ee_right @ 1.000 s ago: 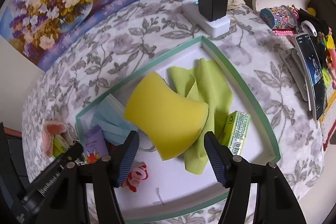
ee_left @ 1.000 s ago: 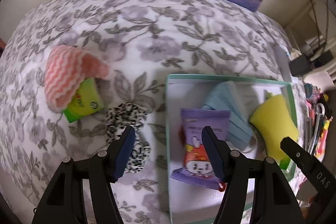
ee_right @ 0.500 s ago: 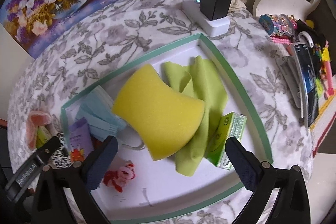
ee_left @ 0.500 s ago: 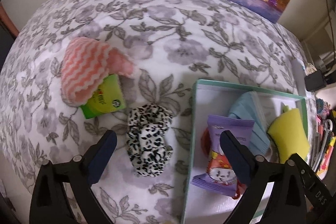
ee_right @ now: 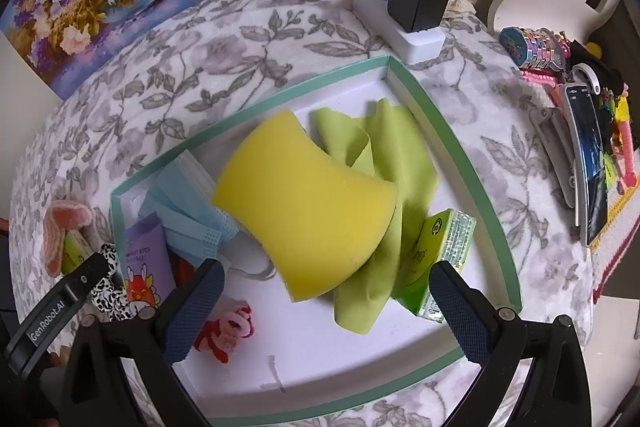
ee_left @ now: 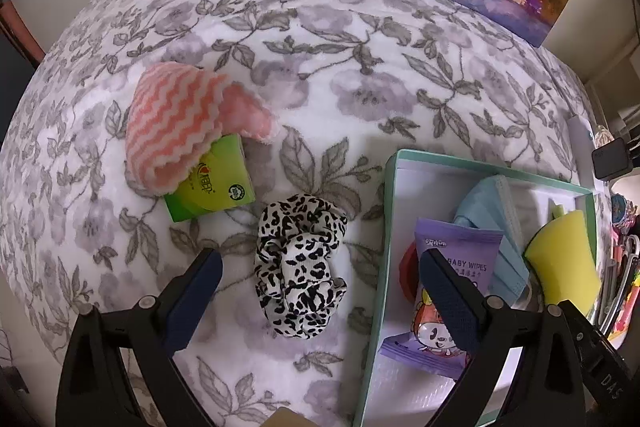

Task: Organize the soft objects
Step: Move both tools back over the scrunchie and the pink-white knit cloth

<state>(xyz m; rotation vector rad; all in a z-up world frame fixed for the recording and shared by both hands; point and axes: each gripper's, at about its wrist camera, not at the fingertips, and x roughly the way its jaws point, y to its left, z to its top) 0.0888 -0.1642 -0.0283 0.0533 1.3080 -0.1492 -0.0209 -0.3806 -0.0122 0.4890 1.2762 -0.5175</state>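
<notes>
Leopard scrunchie (ee_left: pixel 301 261) on floral tablecloth (ee_left: pixel 320 67), btwn left gripper (ee_left: pixel 320 263) jaws, wide, untouched. Right gripper (ee_right: pixel 326 283) jaws wide over yellow sponge (ee_right: pixel 308 203) in tray (ee_right: pixel 452 139), holding nothing.

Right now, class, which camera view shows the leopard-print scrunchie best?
The left wrist view: the leopard-print scrunchie lies whole and unobstructed on the floral cloth, centred in frame. The right wrist view catches only a sliver at its left edge, partly hidden behind the other gripper.
</notes>
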